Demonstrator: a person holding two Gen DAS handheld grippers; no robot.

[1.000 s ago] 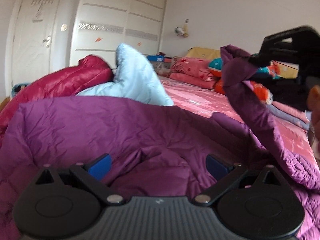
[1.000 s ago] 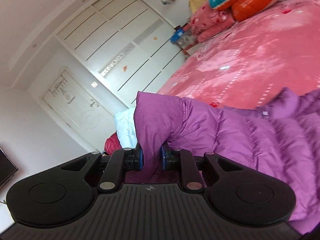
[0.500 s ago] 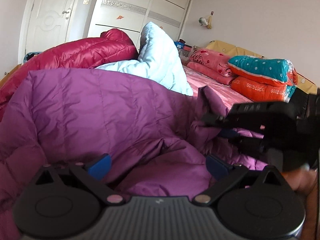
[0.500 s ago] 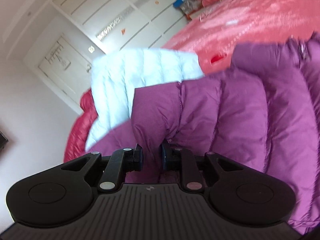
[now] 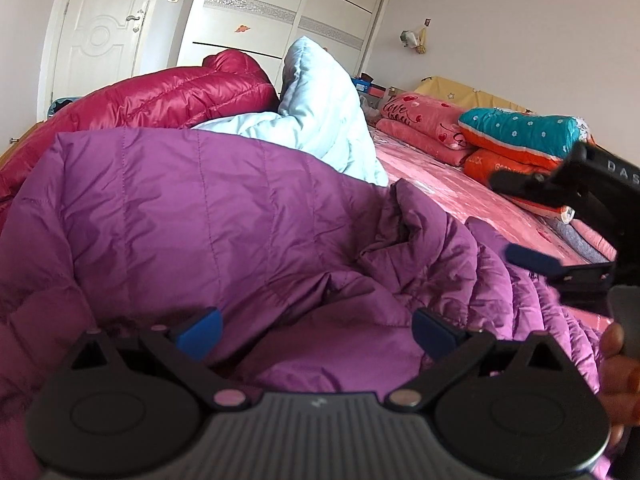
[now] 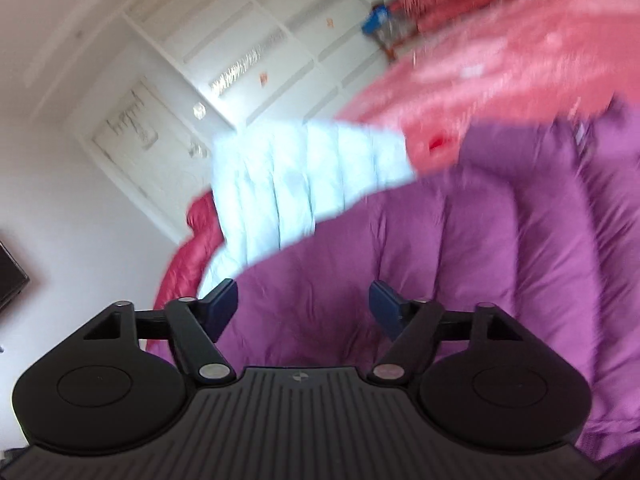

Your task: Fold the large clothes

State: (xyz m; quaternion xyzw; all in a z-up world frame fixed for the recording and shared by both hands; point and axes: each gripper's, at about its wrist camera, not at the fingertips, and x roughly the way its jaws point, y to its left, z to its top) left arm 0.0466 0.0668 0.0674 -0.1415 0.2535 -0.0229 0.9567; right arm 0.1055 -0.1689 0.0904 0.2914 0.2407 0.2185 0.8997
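On the bed [image 5: 460, 192], my right gripper [image 6: 304, 304] is opening off the purple jacket [image 5: 200, 220], my left gripper [image 5: 316, 330] gapes empty, and the puffy fold may spring back.

White wardrobe [image 5: 280, 20], door [image 5: 104, 36], pink bed [image 5: 460, 192].

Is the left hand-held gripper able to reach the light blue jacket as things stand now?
Probably not directly. The left hand-held gripper stands open, low over the purple jacket, whose raised fold lies between it and the light blue jacket behind.
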